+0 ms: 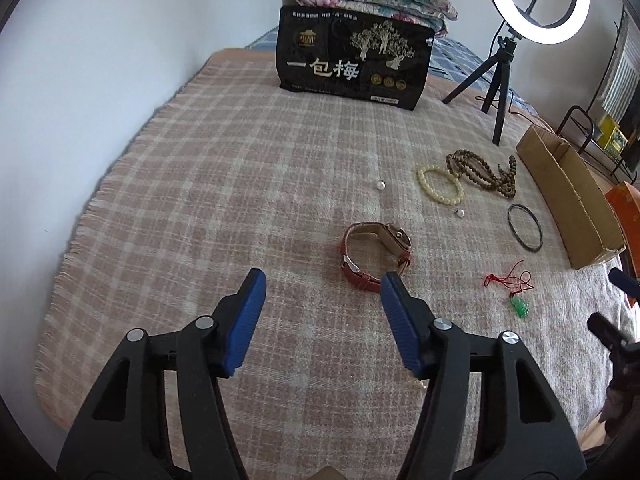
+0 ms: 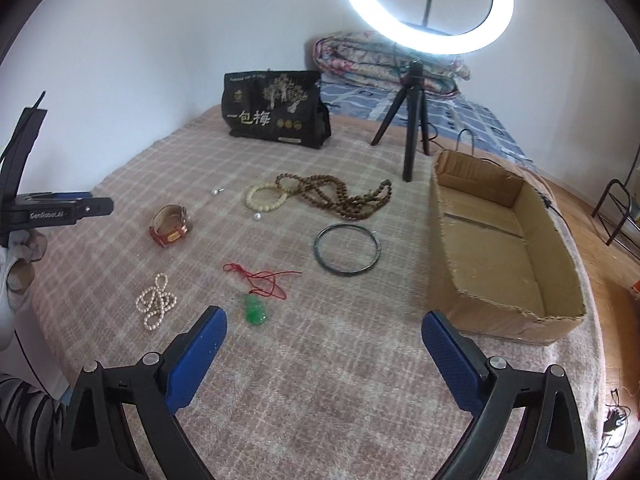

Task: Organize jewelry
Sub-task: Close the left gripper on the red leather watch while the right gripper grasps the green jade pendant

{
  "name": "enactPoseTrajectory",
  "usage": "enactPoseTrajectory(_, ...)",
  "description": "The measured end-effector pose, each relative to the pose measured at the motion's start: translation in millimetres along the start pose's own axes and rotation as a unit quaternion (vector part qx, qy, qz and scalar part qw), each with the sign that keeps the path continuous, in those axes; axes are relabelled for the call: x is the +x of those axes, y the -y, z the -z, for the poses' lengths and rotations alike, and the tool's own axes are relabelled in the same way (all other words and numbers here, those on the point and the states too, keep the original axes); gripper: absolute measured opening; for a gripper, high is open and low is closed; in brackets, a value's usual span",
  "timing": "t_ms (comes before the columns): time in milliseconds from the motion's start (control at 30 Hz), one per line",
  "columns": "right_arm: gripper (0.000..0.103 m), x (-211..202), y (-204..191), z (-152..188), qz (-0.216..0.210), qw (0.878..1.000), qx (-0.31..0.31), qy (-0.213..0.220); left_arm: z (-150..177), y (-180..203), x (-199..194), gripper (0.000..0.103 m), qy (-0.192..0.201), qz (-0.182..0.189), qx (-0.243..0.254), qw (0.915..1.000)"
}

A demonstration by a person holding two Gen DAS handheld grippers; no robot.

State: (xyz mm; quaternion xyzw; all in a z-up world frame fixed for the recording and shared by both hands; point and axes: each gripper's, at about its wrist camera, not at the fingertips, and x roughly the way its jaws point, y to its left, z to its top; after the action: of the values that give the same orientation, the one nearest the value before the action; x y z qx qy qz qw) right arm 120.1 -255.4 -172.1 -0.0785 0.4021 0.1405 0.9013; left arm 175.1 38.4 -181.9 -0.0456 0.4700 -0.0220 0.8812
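Biggest thing in your shot is the plaid blanket (image 2: 320, 380), filling pretty much the whole lower frame in both views. Next is the cardboard box (image 2: 500, 312) at the right of the right wrist view, lying open with nothing in it. The black bag (image 2: 272, 110) sits upper middle, with the ring light (image 2: 352, 12) on its tripod at the top right.

Your right gripper (image 2: 324, 330) is spread wide at the bottom of its view, nothing between the pads. Your left gripper (image 1: 322, 282) is the same deal, released, at the bottom center of its view.

Jewelry is all loose on the blanket: brown bead necklace (image 2: 340, 194) mid-frame touching the cream bracelet (image 2: 266, 198), dark bangle (image 2: 347, 250) just left of the box, red-strap watch (image 1: 374, 254) right above your left gripper's right-hand finger, pearl strand (image 2: 156, 302) lower left, green pendant (image 2: 256, 310) on its red cord near your right gripper's left-hand finger.
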Motion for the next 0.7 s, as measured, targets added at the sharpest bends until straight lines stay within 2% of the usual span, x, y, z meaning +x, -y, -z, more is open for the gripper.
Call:
enactPoseTrajectory(67, 0.095, 10.1, -7.3, -0.1, -0.009, 1.0, -0.012, -0.007, -3.6, -2.4, 14.6, 0.057, -0.014, 0.007, -0.014, 0.9998)
enactPoseTrajectory(133, 0.088, 18.6, -12.5, -0.3, -0.016, 1.0, -0.021, -0.016, -5.9, -3.8, 27.1, 0.056, -0.024, 0.015, -0.025, 0.9993)
enactPoseTrajectory(267, 0.078, 35.5, -20.5, -1.6, -0.034, 0.998, -0.033, -0.034, -7.1, -2.2, 46.4, 0.046, -0.045, 0.024, -0.031, 0.9982)
enactPoseTrajectory(400, 0.07, 50.4, -30.4, -2.6, -0.04, 0.997, -0.05, -0.048, -7.7, -0.8, 60.5, 0.045, -0.057, 0.027, -0.038, 0.9973)
enactPoseTrajectory(467, 0.064, 58.2, -33.6, -2.9, -0.04, 0.996, -0.055, -0.057, -8.5, -1.2, 64.2, 0.041, -0.06, 0.031, -0.043, 0.9968)
enactPoseTrajectory(533, 0.053, 66.7, -35.4, -3.4, -0.042, 0.995, -0.056, -0.067, -9.6, -0.1, 66.8, 0.039, -0.063, 0.033, -0.044, 0.9965)
enactPoseTrajectory(700, 0.047, 82.0, -35.6, -2.4, -0.043, 0.993, -0.063, -0.087, -11.2, 2.9, 74.2, 0.038, -0.069, 0.032, -0.037, 0.9964)
